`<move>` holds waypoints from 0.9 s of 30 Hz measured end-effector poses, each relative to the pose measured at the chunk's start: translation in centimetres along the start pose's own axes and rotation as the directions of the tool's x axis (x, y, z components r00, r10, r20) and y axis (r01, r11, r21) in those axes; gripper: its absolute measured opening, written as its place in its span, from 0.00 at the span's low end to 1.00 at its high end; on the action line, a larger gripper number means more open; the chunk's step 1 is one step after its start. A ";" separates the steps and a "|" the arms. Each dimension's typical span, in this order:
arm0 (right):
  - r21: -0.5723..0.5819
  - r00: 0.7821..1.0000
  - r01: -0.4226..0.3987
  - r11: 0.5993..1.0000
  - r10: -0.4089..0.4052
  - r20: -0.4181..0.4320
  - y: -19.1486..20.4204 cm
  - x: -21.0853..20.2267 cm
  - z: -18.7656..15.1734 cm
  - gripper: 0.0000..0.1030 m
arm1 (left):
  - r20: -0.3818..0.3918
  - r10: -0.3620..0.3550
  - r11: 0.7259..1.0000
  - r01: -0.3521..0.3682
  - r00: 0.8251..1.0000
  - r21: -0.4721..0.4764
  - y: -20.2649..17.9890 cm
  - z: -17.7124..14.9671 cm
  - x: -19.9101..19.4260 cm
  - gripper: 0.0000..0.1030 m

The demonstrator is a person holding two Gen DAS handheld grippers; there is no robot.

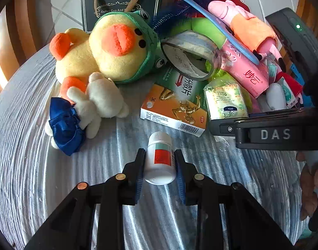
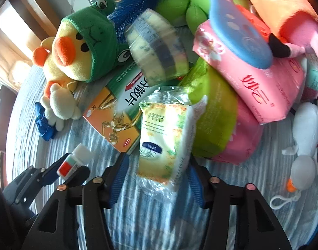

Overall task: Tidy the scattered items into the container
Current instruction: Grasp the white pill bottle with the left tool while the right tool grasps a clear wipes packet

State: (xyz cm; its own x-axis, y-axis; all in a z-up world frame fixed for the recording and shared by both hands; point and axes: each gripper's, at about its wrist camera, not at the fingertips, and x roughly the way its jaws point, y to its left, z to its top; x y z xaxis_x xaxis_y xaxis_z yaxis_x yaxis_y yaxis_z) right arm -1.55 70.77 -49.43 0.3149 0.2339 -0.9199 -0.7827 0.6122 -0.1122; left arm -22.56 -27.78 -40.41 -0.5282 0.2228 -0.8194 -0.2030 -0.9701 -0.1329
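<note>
Pill bottle (image 1: pixel 160 160): on its side on the table (image 1: pixel 34 166), at 6 o'clock in the left wrist view, cap toward 12. Clamped across the body by the left gripper (image 1: pixel 159 154), pads flat on both sides, jaws narrow.
Risk: smooth round wall, so likely to roll or swivel between the pads on lift. Heavier base end hangs toward 6, so may tip cap-up.

At 10 o'clock, duck plush (image 1: pixel 109 48) with small white plush (image 1: pixel 100 98) beneath it, well apart from the bottle; no snag expected there.

At 1 o'clock of the bottle, medicine box (image 1: pixel 173 108), near the cap. Risk: a forward swing clips its corner.

Wipes packet (image 2: pixel 165 133): at centre of the right wrist view, tail end between the fingers of the right gripper (image 2: pixel 157 160), jaws at middling width. Cannot tell whether pads press; picture blurred.
Risk: soft, slick film held by one end only, so may droop or slide out. Top end reaches under the tape roll (image 2: pixel 156 48) at 12; could drag it down.

Both grippers near each other: possible knock when lifting together.

Container not identified with certainty.
</note>
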 end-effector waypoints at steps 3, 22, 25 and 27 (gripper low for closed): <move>0.010 1.000 0.002 1.000 -0.002 -0.009 0.1 0.3 0.2 0.35 | 0.006 0.002 1.000 -0.002 1.000 -0.007 0.3 -0.3 -0.4 0.26; -0.087 0.998 0.020 0.996 -0.014 0.061 -0.3 -5.8 -1.6 0.19 | 0.037 0.104 0.993 -0.102 0.994 -0.055 0.1 1.3 -4.9 0.26; -0.091 0.997 0.014 0.996 -0.007 0.076 -1.1 -7.2 -1.7 0.19 | 0.053 0.122 0.991 -0.119 0.991 -0.057 -0.4 1.9 -6.2 0.26; -0.097 0.996 0.009 0.995 0.000 0.093 -1.0 -8.6 -2.0 0.19 | 0.068 0.132 0.990 -0.128 0.989 -0.064 -0.7 2.3 -7.3 0.26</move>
State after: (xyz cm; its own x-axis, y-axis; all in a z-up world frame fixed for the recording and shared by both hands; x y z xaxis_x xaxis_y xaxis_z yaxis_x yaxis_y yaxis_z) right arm -4.50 66.66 -42.15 0.3629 0.3031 -0.8812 -0.8285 0.5378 -0.1563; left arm -20.48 -28.45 -33.03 -0.6051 0.0987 -0.7900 -0.0805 -0.9948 -0.0626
